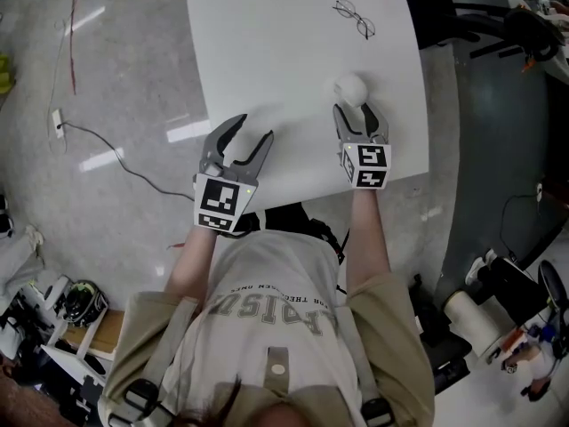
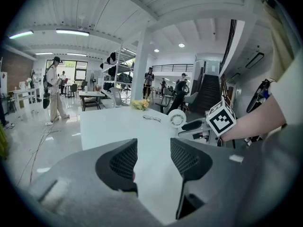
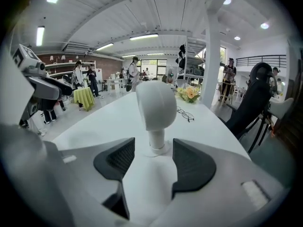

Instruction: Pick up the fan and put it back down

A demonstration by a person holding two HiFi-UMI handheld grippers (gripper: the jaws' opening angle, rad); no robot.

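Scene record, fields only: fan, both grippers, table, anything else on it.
fan: white, upright on the table, just beyond the right gripper's tips, untouched
right gripper: open, pads clear of the fan's stem
left gripper: open, nothing between the pads, over the table's near edge, apart from the fan
table: white
other: glasses lying toward the far side of the table

Small white fan [image 3: 155, 109], rounded head on short stem, upright on white table [image 1: 267, 52]
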